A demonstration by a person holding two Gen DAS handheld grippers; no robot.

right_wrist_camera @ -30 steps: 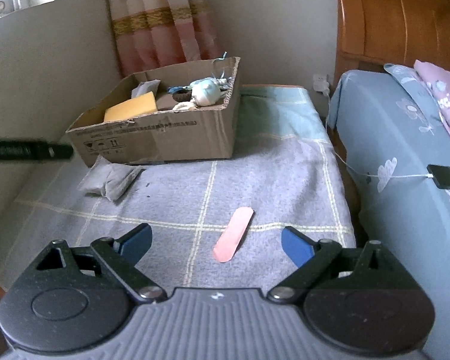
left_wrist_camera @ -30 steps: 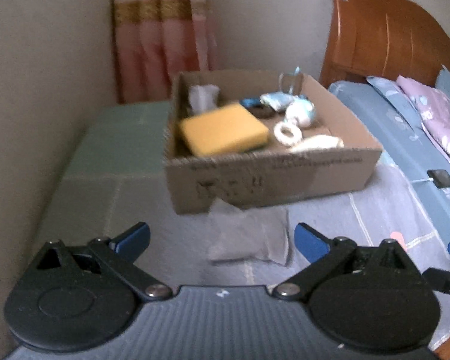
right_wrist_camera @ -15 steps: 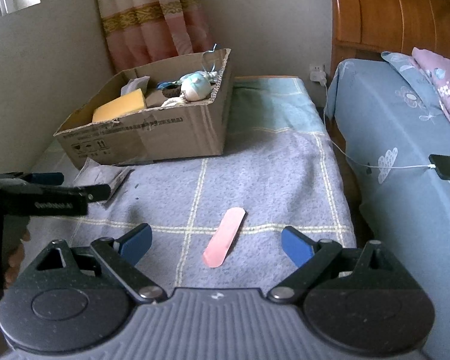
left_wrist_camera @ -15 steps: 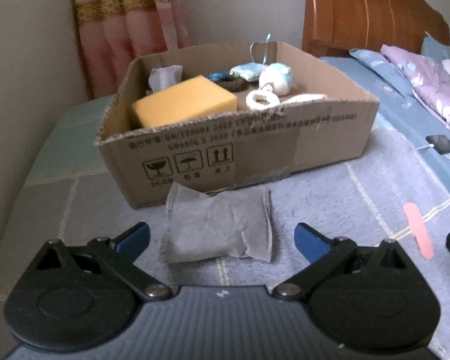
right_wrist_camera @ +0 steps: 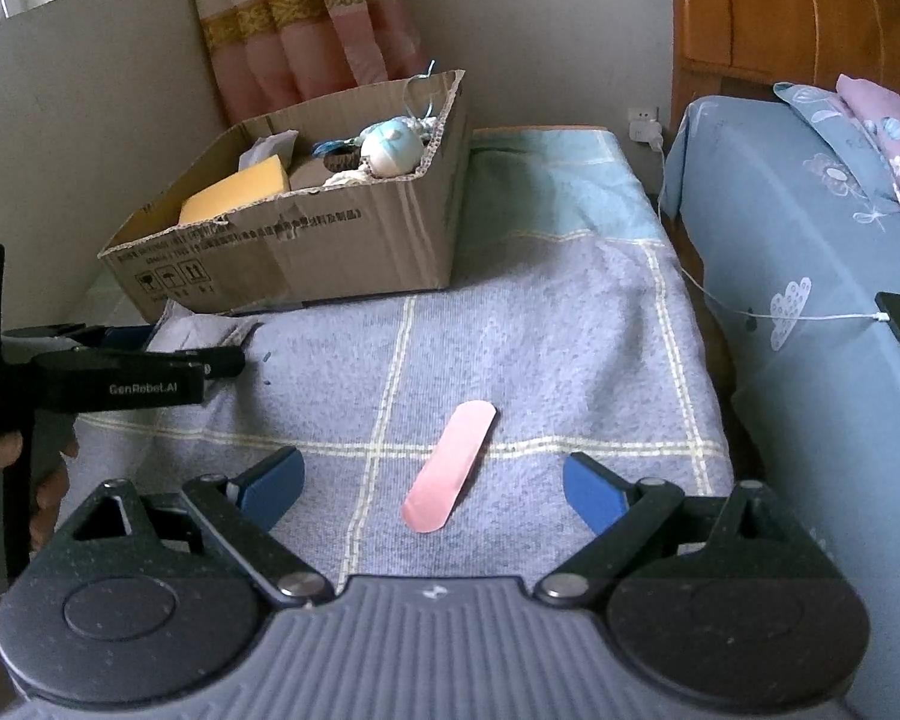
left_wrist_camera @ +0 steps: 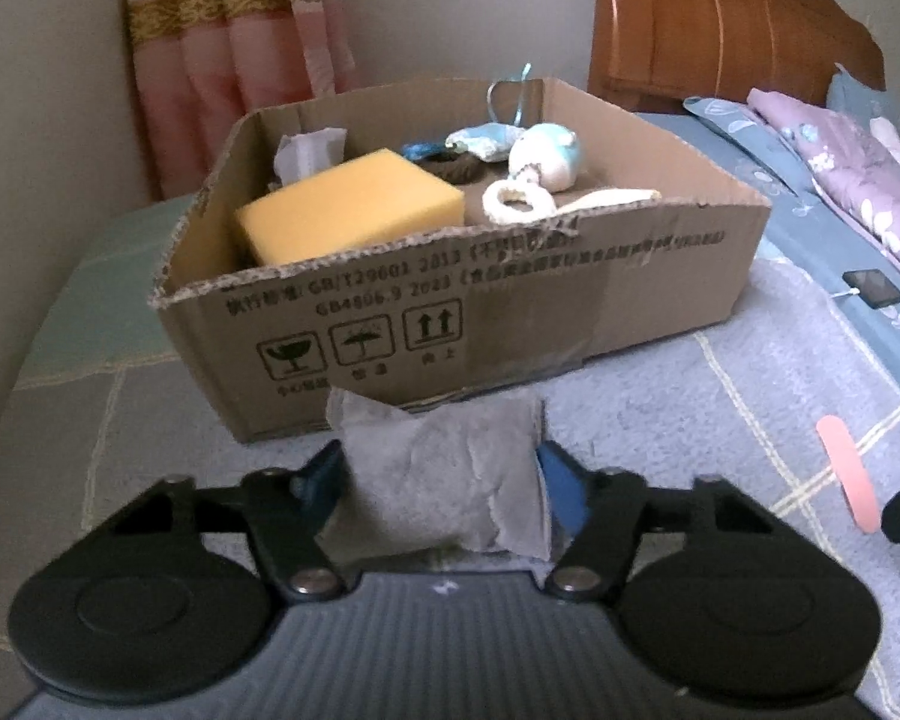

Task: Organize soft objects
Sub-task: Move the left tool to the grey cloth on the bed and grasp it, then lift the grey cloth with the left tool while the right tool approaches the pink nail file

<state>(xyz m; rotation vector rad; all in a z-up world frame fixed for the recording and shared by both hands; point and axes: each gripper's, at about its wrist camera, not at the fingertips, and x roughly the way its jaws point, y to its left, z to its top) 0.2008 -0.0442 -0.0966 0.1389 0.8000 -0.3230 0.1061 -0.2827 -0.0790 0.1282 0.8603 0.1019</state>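
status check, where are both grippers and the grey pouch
Left gripper shut on grey pouch, just in front of cardboard box. Right gripper open, pink strip between its fingers. Nothing blocking.

Grey pouch (left_wrist_camera: 444,474): flat, crumpled fabric sachet, lying on the blanket at 6 o'clock of the cardboard box (left_wrist_camera: 570,312), its top corner touching the box's front wall; blue pads close against both its side edges.

Cardboard box: open-topped, torn rim, printed handling symbols on the front.

Inside:
- yellow sponge (left_wrist_camera: 348,216) block at 9 o'clock, tilted;
- white crumpled cloth (left_wrist_camera: 309,147) behind it;
- blue-and-white plush (left_wrist_camera: 549,156) at 1 o'clock;
- cream ring (left_wrist_camera: 519,201) just in front of the plush (touching or not, cannot tell).

Pink strip (right_wrist_camera: 450,465): flat, rounded ends, lying diagonally on the blanket, well apart from the box at its 5 o'clock.
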